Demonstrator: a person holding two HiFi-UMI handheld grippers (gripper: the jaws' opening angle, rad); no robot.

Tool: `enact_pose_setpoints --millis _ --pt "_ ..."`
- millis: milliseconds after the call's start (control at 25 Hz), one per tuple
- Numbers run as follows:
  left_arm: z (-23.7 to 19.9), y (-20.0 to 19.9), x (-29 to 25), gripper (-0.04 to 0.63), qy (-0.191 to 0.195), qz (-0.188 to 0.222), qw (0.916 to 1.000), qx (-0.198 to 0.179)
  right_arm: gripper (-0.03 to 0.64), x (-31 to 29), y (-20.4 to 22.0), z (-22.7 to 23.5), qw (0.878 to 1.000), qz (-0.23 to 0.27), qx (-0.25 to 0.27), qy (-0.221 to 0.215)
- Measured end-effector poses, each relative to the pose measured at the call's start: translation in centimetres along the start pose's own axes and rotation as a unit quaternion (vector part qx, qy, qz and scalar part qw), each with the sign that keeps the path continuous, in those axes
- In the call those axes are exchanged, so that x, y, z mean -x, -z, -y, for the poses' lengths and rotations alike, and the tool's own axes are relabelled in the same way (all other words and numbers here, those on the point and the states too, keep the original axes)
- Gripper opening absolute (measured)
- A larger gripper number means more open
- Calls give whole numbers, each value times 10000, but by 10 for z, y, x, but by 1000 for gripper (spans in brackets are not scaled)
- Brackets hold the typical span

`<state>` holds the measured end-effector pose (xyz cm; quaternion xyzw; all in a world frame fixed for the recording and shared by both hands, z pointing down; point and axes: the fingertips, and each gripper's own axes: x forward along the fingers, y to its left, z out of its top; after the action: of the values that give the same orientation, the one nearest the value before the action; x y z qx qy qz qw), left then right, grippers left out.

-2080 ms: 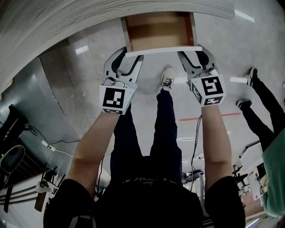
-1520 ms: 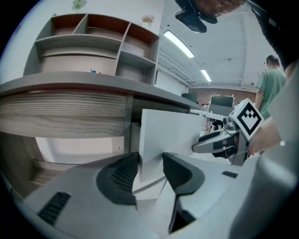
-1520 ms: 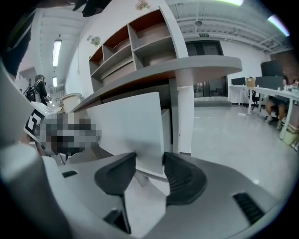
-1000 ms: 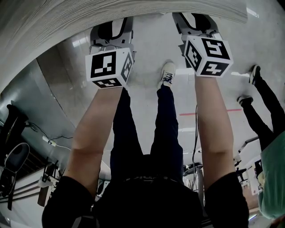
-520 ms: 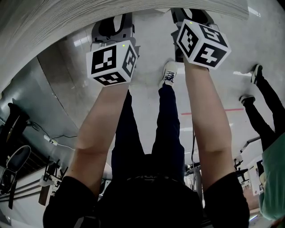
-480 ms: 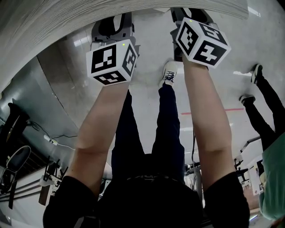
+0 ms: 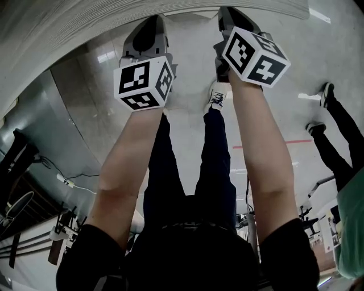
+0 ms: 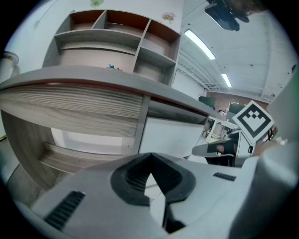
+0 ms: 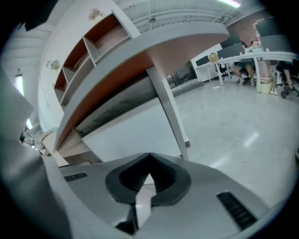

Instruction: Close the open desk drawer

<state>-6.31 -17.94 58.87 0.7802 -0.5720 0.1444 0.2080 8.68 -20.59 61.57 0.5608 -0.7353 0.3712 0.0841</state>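
In the head view the desk top (image 7: 85,23) curves across the top, and no open drawer shows under it. The drawer's white front (image 8: 174,136) sits flush below the desk edge in the left gripper view, and again (image 9: 133,135) in the right gripper view. My left gripper (image 7: 149,25) and right gripper (image 7: 228,14) point at the desk's underside, side by side. Both have just been closing. The left gripper's tips (image 8: 150,155) and the right gripper's tips (image 9: 149,155) meet with nothing between them.
My own legs and a white shoe (image 7: 215,96) are on the grey floor below the grippers. Another person's legs (image 7: 335,125) stand at the right. A shelf unit (image 8: 117,32) sits on the desk. A desk leg (image 9: 170,112) stands right of the drawer.
The drawer that stood open earlier has gone in under the desk top, and both grippers went forward with it. The right gripper's marker cube has rolled since. Both pairs of fingers look narrower.
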Motion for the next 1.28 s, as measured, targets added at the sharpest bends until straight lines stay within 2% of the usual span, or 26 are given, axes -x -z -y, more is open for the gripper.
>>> enact_pose_setpoints --millis 160,360,520,640,720,800,1080,1160,1280 --pt "18 4 31 12 382 -166 9991 -81 17 28 12 -20 9977 -61 -78 -666" --pt "35 -8 92 12 1106 -238 9932 -284 17 77 11 -44 9941 -183 64 -1066" --pt "38 -32 131 11 1420 -97 9896 -188 17 122 -5 -66 9900 -24 403 -1354" --pt "44 -64 156 11 1588 117 9863 -429 17 154 -25 -90 9854 159 688 -1548" --pt "51 -83 175 11 1718 182 9838 -482 17 180 -33 -106 9835 248 697 -1650" --pt "59 -99 197 11 1886 169 9813 -348 17 206 -39 -122 9822 301 664 -1729" --pt "93 -141 251 11 2613 101 9651 -109 17 276 -87 -177 9708 845 797 -2098" --pt "103 -148 261 11 2813 75 9595 87 17 292 -93 -195 9659 938 898 -2239" --pt "119 -159 273 11 3084 100 9512 88 17 310 -92 -216 9606 955 980 -2418"
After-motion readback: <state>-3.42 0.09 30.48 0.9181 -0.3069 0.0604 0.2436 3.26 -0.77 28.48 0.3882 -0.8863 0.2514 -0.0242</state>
